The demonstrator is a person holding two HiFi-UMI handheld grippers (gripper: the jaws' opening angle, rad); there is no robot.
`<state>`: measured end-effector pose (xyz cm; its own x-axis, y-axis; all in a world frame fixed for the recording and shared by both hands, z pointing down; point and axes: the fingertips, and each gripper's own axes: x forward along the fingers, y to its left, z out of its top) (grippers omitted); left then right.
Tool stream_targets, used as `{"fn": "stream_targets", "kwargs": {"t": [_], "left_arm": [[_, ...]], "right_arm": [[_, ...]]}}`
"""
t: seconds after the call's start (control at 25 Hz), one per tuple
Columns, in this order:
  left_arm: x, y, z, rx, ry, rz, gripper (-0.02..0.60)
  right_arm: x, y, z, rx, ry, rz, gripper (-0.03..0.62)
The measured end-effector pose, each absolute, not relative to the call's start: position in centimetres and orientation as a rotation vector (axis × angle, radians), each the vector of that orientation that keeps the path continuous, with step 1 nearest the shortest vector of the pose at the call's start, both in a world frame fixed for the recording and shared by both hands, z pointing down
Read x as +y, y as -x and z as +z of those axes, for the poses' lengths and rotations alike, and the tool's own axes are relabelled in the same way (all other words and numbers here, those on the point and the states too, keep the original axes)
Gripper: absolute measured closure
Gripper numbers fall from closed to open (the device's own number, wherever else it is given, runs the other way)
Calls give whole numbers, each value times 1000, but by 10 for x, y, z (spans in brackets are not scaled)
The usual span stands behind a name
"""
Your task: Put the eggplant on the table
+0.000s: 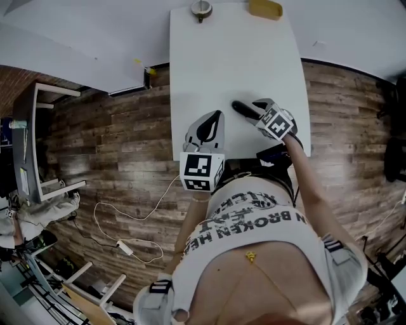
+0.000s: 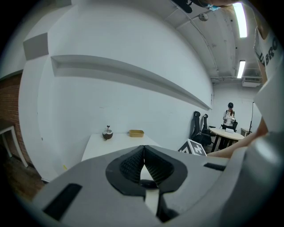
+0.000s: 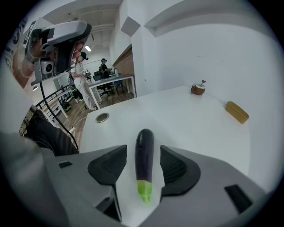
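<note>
A dark purple eggplant (image 3: pixel 144 153) with a green stem lies flat on the white table (image 3: pixel 191 119), stem end toward the camera. My right gripper (image 3: pixel 143 150) is open around it, one jaw on each side, and neither pad touches it. From the head view the eggplant (image 1: pixel 243 109) pokes out ahead of the right gripper (image 1: pixel 257 110) near the table's (image 1: pixel 235 57) front right. The left gripper (image 1: pixel 216 120) hovers over the front edge; in its own view the left gripper (image 2: pixel 143 150) is shut with nothing in it.
A brown coconut-like bowl (image 1: pixel 202 9) and a yellow tray (image 1: pixel 265 8) sit at the table's far end. A round cable grommet (image 3: pixel 102 117) is set in the tabletop. A white cable (image 1: pixel 127 241) trails on the wooden floor; a shelf unit (image 1: pixel 32 146) stands left.
</note>
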<state>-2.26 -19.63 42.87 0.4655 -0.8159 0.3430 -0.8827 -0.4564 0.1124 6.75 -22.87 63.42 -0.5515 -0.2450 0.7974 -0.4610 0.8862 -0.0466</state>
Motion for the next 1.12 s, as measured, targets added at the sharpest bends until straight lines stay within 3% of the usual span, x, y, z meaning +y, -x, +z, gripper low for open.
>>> {"fn": "stream_targets", "kwargs": {"t": [0.32,0.56,0.72,1.12], "left_arm": [[-195,19,428,-1442,-2455,347,575],[-195,12,428,-1414,-2473,345,575],[-195,11,427,-1404,-2482,345,575],[-196,-6,416,-1346,-2522,293,575]], "right_arm": [[-233,-74,612,-2203,-536,243,376],[-239,-79,568,-2259,-616,126,527],[-234,-76,545,-2289,-634,84,576],[-211,-69,474,-2529,-787,89,586]]}}
